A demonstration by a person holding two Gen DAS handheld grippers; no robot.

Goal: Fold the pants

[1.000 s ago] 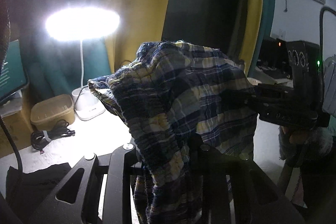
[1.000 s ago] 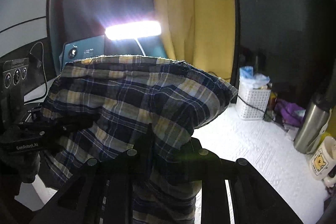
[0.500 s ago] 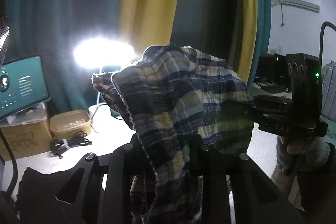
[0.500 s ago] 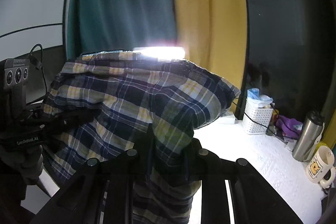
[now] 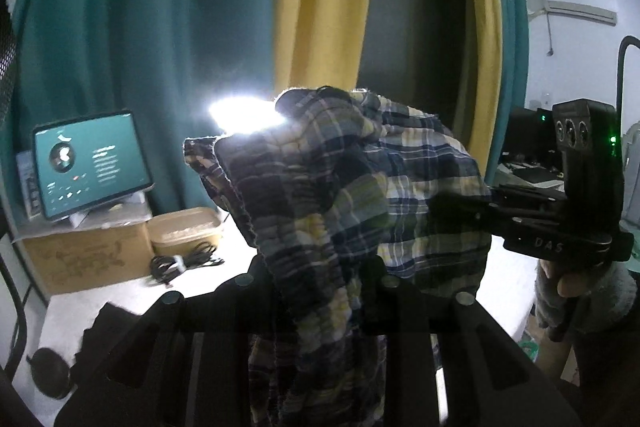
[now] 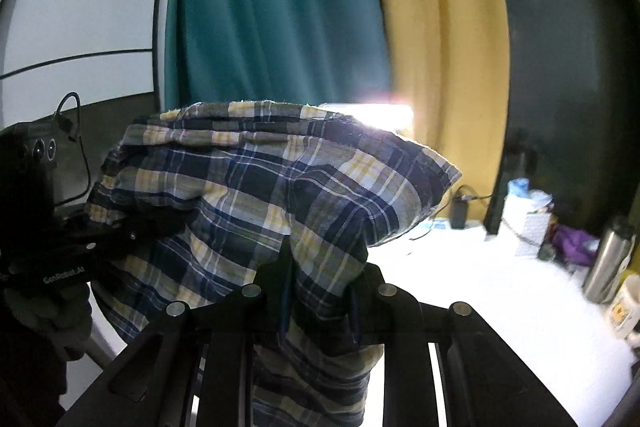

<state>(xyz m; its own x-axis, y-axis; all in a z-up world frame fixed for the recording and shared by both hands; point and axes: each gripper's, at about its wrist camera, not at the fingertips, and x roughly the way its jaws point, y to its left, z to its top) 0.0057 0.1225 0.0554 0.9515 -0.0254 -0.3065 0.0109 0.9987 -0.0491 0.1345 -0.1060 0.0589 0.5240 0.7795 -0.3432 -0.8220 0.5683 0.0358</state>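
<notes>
While both grippers hold the cloth aloft, notes run near to far.

Left gripper: jaws nearly closed, pinched on a gathered, puckered edge of the plaid pants, probably the elastic waistband.
Right gripper: jaws likewise narrow, clamped on a flatter edge of the same plaid pants; cloth bulges over the fingers and hangs below them.
Pants, place: raised in the air between the two grippers, clear of the white table; lower part drops out of view.
Pants, material: thin woven cotton-like plaid in navy, yellow and white; soft, limp, creased; stitched hems visible.
Step in hand: judged as lift and spread, before any fold is laid.
Next move: likely calls for drawing the grippers apart to tauten the edge, then lowering the cloth flat on the table.
Risk: a bunched grip may leave layers twisted.
Person: a gloved hand grips the right tool's handle, seen from the left wrist.
Mid table: coiled black cable, tan lidded tub, cardboard box, steel flask.
Far: lit tablet screen, glaring desk lamp, teal curtain and yellow curtain in heavy vertical folds.
</notes>
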